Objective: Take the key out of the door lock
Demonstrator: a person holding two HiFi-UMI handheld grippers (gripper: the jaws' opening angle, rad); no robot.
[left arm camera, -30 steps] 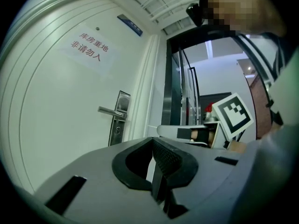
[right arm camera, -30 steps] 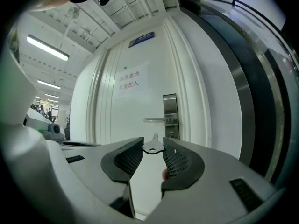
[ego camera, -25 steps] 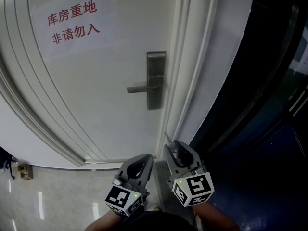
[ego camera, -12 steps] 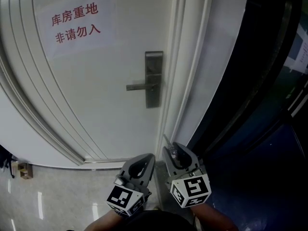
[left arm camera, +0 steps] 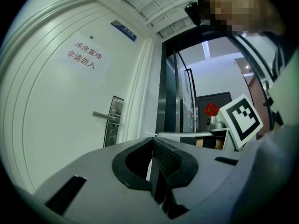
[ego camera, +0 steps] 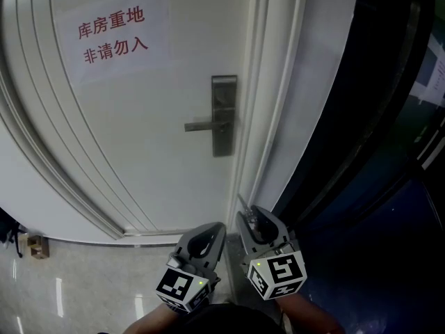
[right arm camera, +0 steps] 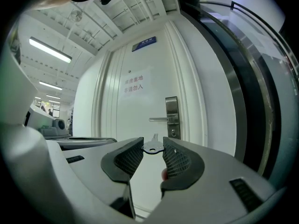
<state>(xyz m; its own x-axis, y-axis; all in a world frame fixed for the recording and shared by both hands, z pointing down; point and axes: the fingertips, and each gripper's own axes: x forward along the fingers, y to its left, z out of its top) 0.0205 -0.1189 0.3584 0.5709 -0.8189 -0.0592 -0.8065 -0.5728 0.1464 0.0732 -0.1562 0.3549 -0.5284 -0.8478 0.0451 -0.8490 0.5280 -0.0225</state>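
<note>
Paper notice (ego camera: 115, 35) on door (ego camera: 139, 145) reads 库房重地; 非请勿入.

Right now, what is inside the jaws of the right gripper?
A small silver metal key, its round head pinched by the right gripper, blade pointing forward. The pads cover the head's edges.

So the door (ego camera: 139, 152) fills the upper left. The paper sign (ego camera: 115, 33) is up high on it and the lock plate (ego camera: 224, 113) is near its right edge, with the lever (ego camera: 205, 125) sticking out left of the plate. The door frame (ego camera: 268, 82) runs just right of that, and the glass wall (ego camera: 389, 117) is further right. Both tools are down low in front of the door, the left tool (ego camera: 211, 228) just beside the right tool (ego camera: 249, 213). The key (right arm camera: 153, 146) sits between the right tool's tips, well apart from the lock plate. The floor (ego camera: 69, 284) lies below the door at left.
</note>
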